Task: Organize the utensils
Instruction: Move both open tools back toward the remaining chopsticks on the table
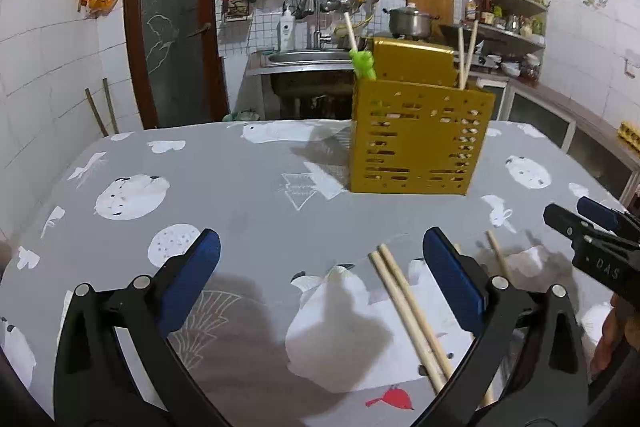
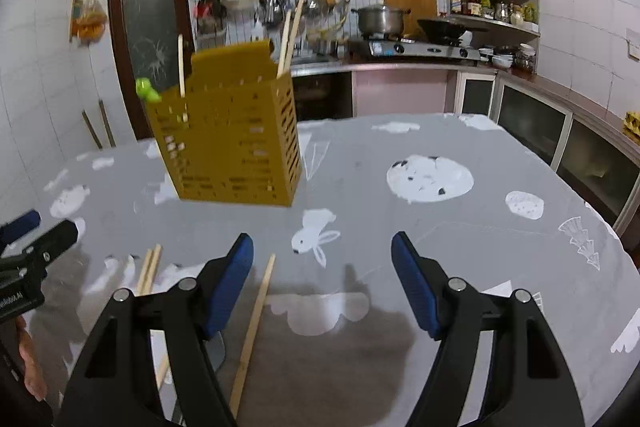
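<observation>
- Our left claw [image 1: 320, 279] stands wide open, holding nothing, above two chopsticks [image 1: 404, 303] on the worktop [image 1: 240, 187].
- Our right claw [image 2: 322, 279] is open and empty; the yellow utensil holder [image 2: 232, 143] stands beyond.

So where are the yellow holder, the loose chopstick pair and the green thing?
Holder [image 1: 416, 143]: left wrist view, its slotted front wall.
Chopstick pair [image 1: 404, 303]: left wrist view, mid-length of the sticks.
Green thing [image 1: 362, 63]: left wrist view, its body above the holder's rim.
</observation>
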The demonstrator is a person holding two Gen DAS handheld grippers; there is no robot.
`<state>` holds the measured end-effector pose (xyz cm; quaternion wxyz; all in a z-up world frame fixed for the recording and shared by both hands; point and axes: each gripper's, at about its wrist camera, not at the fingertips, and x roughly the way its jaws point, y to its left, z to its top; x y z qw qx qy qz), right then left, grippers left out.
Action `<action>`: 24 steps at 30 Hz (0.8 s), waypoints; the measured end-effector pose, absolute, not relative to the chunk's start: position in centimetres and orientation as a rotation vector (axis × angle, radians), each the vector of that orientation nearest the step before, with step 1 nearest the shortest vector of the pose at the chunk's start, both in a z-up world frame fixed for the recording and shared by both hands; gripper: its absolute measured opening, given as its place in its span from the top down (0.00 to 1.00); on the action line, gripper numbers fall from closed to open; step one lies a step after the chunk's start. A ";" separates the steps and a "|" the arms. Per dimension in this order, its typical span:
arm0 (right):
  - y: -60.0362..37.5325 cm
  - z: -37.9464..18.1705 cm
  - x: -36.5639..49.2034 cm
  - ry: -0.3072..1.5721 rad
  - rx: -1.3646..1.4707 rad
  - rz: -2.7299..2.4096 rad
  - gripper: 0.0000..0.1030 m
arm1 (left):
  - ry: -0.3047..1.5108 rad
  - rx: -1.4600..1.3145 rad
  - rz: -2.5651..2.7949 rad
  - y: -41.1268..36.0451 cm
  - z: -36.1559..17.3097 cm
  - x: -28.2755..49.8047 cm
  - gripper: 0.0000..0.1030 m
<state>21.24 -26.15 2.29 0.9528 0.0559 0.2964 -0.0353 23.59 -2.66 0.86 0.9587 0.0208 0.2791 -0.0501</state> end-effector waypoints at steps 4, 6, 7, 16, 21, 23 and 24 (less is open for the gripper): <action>-24.9 1.1 23.0 0.689 0.076 -0.054 0.32 | 0.622 0.004 -0.094 -2.4 -0.2 25.0 0.05; -24.5 0.5 23.6 0.712 0.054 -0.061 0.40 | 0.652 -0.002 -0.096 -2.5 -0.8 25.5 0.05; -24.4 0.2 24.2 0.733 0.060 -0.053 0.42 | 0.661 0.001 -0.092 -2.6 -1.0 25.7 0.05; -23.0 -1.8 26.9 0.900 0.059 -0.021 0.71 | 0.743 -0.030 -0.076 -2.5 -2.5 26.9 0.05; -22.7 -2.0 26.9 0.908 0.073 -0.009 0.90 | 0.773 -0.017 -0.071 -3.1 -2.9 27.1 0.05; -22.9 -2.0 26.9 0.912 0.092 0.001 0.91 | 0.788 -0.017 -0.067 -3.4 -3.0 27.2 0.07; -23.0 -1.9 26.9 0.912 0.092 0.004 0.92 | 0.797 -0.021 -0.073 -3.6 -3.0 27.3 0.08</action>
